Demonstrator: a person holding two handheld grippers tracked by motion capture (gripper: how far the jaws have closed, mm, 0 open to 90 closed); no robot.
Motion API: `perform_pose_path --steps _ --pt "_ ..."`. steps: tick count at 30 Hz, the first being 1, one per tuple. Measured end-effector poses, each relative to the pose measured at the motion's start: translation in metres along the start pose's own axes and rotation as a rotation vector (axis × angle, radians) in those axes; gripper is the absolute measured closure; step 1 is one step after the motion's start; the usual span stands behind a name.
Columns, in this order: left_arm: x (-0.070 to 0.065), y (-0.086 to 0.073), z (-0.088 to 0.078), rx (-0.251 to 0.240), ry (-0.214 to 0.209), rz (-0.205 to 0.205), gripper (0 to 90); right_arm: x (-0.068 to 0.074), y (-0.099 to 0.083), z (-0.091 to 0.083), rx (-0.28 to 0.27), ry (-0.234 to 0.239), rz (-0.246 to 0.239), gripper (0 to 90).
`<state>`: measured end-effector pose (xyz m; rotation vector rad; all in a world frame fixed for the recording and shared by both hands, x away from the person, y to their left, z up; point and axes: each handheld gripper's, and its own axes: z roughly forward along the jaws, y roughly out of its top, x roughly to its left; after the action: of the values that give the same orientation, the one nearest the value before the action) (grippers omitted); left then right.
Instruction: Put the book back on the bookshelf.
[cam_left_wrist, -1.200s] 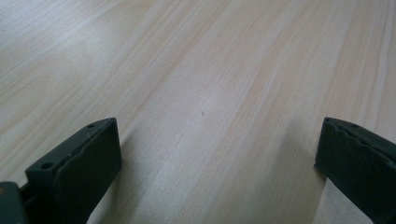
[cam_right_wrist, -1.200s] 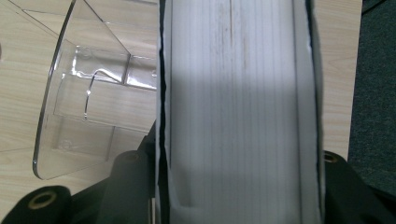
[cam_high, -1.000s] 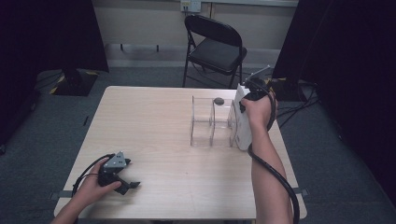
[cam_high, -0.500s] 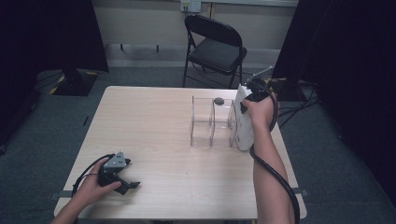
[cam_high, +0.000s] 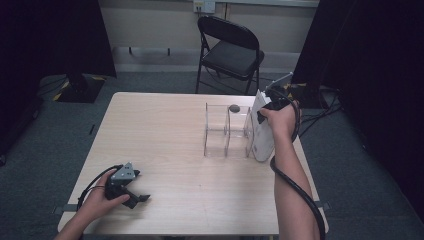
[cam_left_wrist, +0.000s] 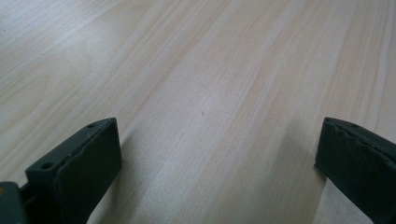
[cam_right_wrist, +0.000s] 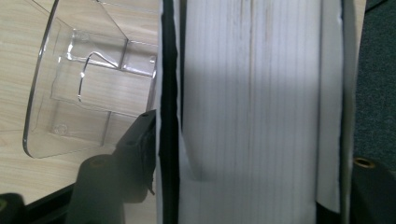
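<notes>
White, stiff binder (cam_high: 262, 131) stands beside our clear rack (cam_high: 226, 131); right gripper (cam_right_wrist: 243, 186) fingers have just been opening around its top edge.

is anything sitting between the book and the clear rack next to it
Nothing visible. The white book stands on end against the right side of the clear rack, between the right claw jaws, which have just been opening.

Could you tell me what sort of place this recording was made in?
Probably a lab or studio set up for recording: a bare wooden table on grey carpet, black curtains at both sides, a lone folding chair against the wall, and cables trailing over the floor.
</notes>
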<state>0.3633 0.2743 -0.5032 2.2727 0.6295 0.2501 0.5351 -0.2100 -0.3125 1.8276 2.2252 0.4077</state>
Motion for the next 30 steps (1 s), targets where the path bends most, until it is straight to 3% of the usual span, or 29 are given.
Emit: perform_pose_path --steps 17,30 --pt "0.0 0.0 0.0 0.0 -0.002 0.0 0.0 -0.001 -0.011 -0.012 0.01 0.03 -0.011 29.4" --pt "0.0 0.0 0.0 0.0 -0.002 0.0 0.0 -0.005 -0.029 -0.014 -0.001 0.054 -0.018 25.8"
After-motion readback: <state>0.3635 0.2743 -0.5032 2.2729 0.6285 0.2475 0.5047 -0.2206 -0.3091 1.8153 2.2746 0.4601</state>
